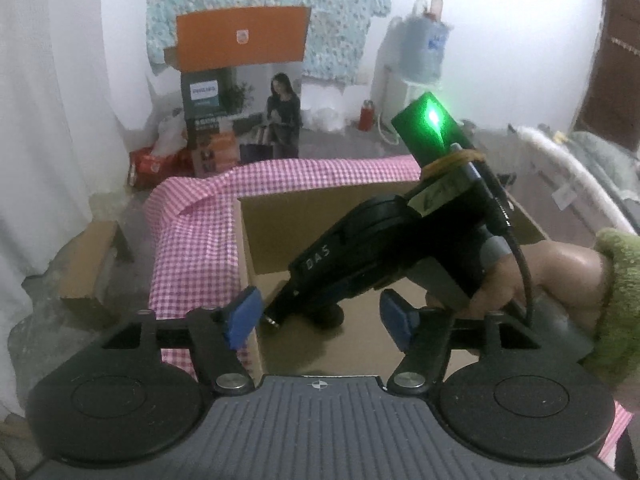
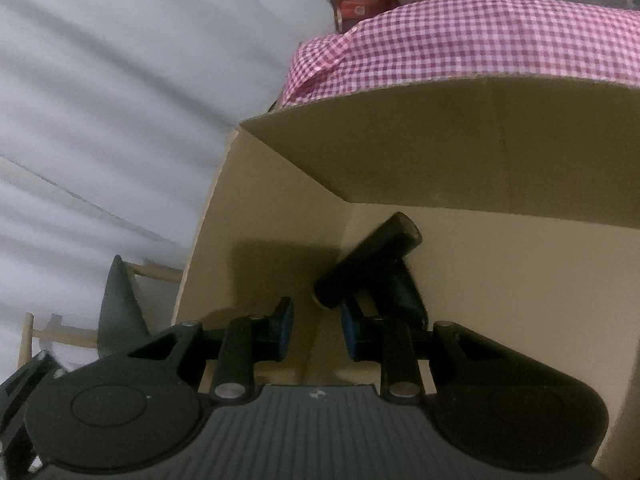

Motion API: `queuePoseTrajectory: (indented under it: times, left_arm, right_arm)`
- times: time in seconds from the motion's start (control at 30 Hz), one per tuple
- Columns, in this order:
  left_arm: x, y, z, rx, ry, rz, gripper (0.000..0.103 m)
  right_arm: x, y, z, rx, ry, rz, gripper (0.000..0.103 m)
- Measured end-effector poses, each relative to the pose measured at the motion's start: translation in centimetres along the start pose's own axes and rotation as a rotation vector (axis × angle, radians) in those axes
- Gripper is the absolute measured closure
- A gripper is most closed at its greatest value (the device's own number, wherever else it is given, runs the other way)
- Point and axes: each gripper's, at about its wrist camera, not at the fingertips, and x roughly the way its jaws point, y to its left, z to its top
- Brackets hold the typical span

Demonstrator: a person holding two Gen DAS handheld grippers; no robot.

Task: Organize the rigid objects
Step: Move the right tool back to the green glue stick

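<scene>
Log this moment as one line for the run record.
right gripper: open, inside brown cardboard box | black T-shaped object: on box floor, unheld | left gripper: open, at rim

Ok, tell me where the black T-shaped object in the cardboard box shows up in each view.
Left wrist: the black T-shaped object is low centre on the box floor, mostly hidden behind the right gripper.
Right wrist: the object is centre, just beyond the open jaws.
Shared landmark: the pink gingham cloth by the cardboard box.
</scene>
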Motion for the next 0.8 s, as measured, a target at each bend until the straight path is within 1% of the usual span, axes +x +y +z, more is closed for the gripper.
queuePoseTrajectory:
  times: [0.13, 0.2, 0.27, 0.37, 0.4, 0.43, 0.47, 0.5, 0.63, 0.7, 0.8]
  left_arm:
    - [-1.1, 0.0, -0.3, -0.013, -0.020, -0.012, 0.034]
    - [-1.8, 0.1, -0.5, -0.019, -0.031, -0.026, 0.030]
    - [-2.8, 0.1, -0.8, -0.016, -0.050, -0.041, 0.027]
    - [-4.2, -0.4, -1.4, -0.001, -0.079, -0.056, 0.025]
    - [-4.6, -0.6, -1.5, 0.002, -0.089, -0.062, 0.025]
    - [-5.0, -0.8, -1.6, 0.005, -0.101, -0.072, 0.023]
    - [-5.6, -1.0, -1.7, 0.009, -0.115, -0.082, 0.021]
    - [-6.1, -1.3, -1.9, 0.013, -0.130, -0.093, 0.019]
    - [-7.6, -2.7, -2.7, 0.044, -0.173, -0.136, 0.005]
    - [-7.8, -3.8, -3.3, 0.066, -0.175, -0.162, 0.004]
    - [-7.3, -5.6, -4.4, 0.097, -0.148, -0.202, 0.004]
  right_arm:
    - [-1.0, 0.1, 0.0, 0.000, -0.029, -0.008, 0.074]
    - [-1.9, 0.1, -0.1, 0.001, -0.048, -0.002, 0.074]
    - [-3.4, 0.1, -0.4, 0.001, -0.077, 0.012, 0.074]
    - [-6.4, 0.2, -1.3, -0.006, -0.131, 0.044, 0.073]
    - [-7.8, 0.2, -1.9, -0.007, -0.154, 0.055, 0.070]
    - [-8.9, 0.3, -2.4, -0.009, -0.173, 0.062, 0.061]
    - [-10.1, 0.2, -3.0, -0.012, -0.199, 0.068, 0.048]
    - [-11.4, 0.2, -3.7, -0.021, -0.230, 0.070, 0.045]
    - [-16.7, 0.1, -7.6, -0.062, -0.338, 0.066, 0.044]
    - [-18.7, 0.0, -9.8, -0.068, -0.384, 0.061, 0.044]
    - [-21.0, -0.9, -13.4, -0.064, -0.449, 0.044, 0.044]
